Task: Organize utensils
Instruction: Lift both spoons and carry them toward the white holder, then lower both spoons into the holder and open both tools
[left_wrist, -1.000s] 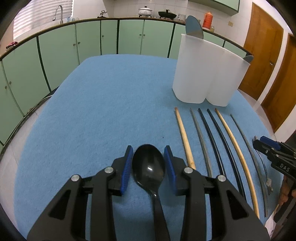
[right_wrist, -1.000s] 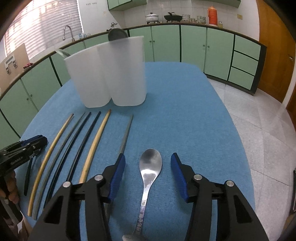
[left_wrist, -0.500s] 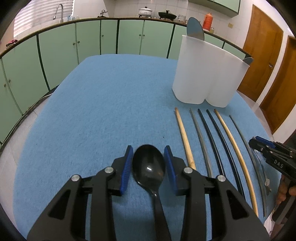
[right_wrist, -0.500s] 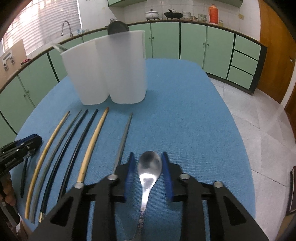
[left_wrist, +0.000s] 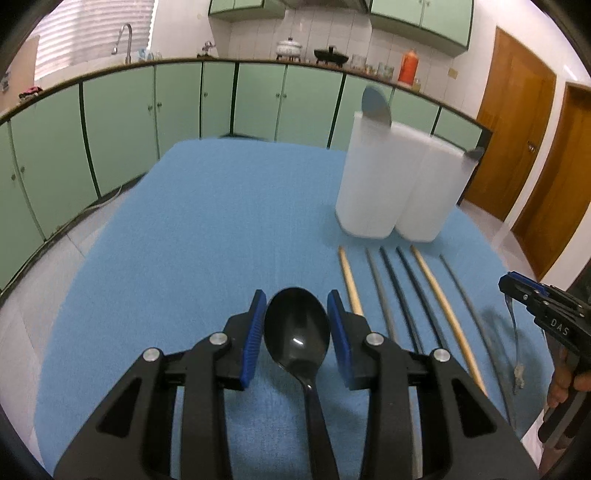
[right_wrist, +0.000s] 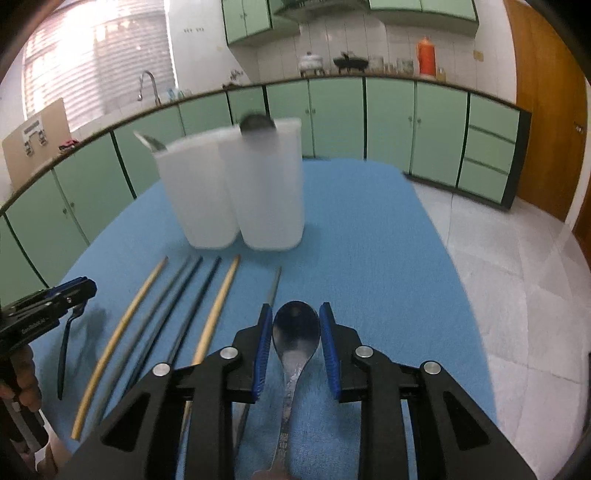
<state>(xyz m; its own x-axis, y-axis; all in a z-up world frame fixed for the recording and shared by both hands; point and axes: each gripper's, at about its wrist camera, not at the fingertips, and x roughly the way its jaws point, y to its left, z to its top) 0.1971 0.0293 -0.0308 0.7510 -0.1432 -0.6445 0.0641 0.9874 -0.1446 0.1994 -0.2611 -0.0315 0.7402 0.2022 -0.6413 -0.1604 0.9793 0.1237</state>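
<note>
My left gripper (left_wrist: 297, 323) is shut on a black spoon (left_wrist: 297, 332), bowl forward, lifted above the blue table (left_wrist: 207, 229). My right gripper (right_wrist: 293, 332) is shut on a silver spoon (right_wrist: 295, 336), also raised. A white two-compartment holder (left_wrist: 399, 181) (right_wrist: 240, 188) stands at the back of the table with utensil tips showing above its rim. Several chopsticks (left_wrist: 410, 291) (right_wrist: 177, 306) lie in a row in front of it. Each gripper shows at the edge of the other's view: right (left_wrist: 535, 306), left (right_wrist: 51, 306).
Green cabinets (left_wrist: 147, 122) with a counter curve behind the table. Wooden doors (left_wrist: 517, 140) stand to the right. White tile floor (right_wrist: 517, 277) lies beyond the table's right edge.
My right gripper has closed on the silver spoon and lifted it. Both grippers have risen with their spoons; the views now look from higher up and are blurred by motion.
</note>
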